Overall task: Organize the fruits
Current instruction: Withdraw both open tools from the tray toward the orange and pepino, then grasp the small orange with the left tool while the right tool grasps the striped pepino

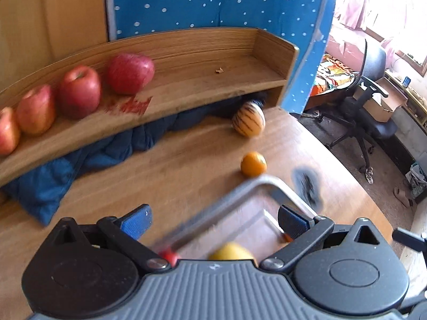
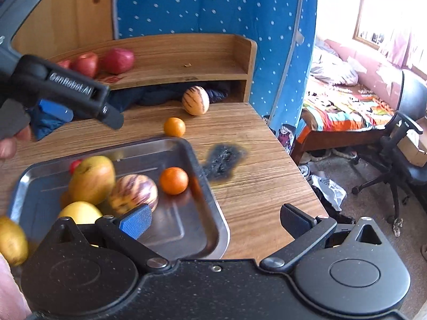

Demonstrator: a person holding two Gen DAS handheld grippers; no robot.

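With both hand-held grippers [image 1: 213, 221] [image 2: 216, 220] gaping empty, close squarely on tray's [image 2: 210, 200] centre-frame orange [image 2: 174, 180], gently.

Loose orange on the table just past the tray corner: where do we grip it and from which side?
Grip the small orange across its middle, coming from above with the fingers either side. It is round, so no axis is better. It sits alone on the bare table, apart from the striped melon behind; the metal tray rim lies just in front, so a low frontal approach looks awkward. The open right gripper seems nearer.
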